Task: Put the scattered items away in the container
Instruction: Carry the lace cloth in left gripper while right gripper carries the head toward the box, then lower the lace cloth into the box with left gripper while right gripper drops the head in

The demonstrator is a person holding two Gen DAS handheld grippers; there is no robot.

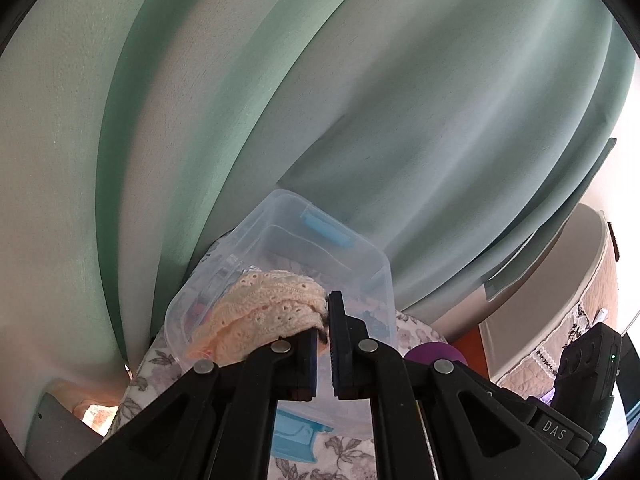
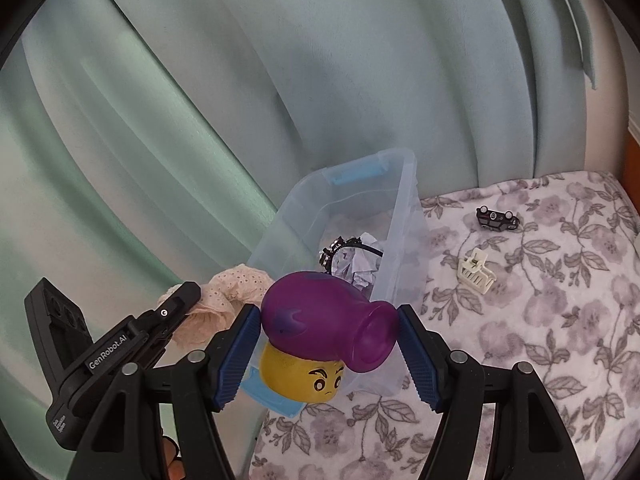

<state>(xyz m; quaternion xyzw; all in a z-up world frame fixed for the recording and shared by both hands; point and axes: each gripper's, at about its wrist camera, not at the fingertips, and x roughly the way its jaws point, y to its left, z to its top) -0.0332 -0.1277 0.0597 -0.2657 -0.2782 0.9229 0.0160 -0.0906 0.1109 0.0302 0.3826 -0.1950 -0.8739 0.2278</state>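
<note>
**Two items in hand, two left on the bed**

While both grippers hung near the clear plastic container (image 2: 352, 216), the tidying looked partly done, in my judgement. Inside the container, at centre frame in the right wrist view, lay a crumpled paper wad (image 2: 360, 268) and a dark beaded band (image 2: 340, 246), so some items were already put away. The left gripper (image 1: 323, 354) had its jaws clenched on a peach lace cloth (image 1: 260, 312), which bulged in front of the container just left of centre in its own view. The right gripper (image 2: 328, 344) had its jaws closed against the sides of a toy with a purple mushroom cap and a yellow face (image 2: 320, 328), held low in the frame in front of the container's near end — not yet over the opening, as far as I could judge.

Still loose on the floral bedspread (image 2: 560, 320) were a small black toy car (image 2: 498, 218), wheels up, in the right half of the frame, and a cream hair claw (image 2: 478, 274) just below it, both well apart from the container.

Much stayed unclear. The cloth hid most of the container's interior in the left view, and reddish and dark shapes showing through its wall could not be identified. The container's near end was covered by the toy — only a blue latch (image 2: 264, 390) peeked out beneath it. Whether anything more lay on the bed outside both frames could not be told.
</note>
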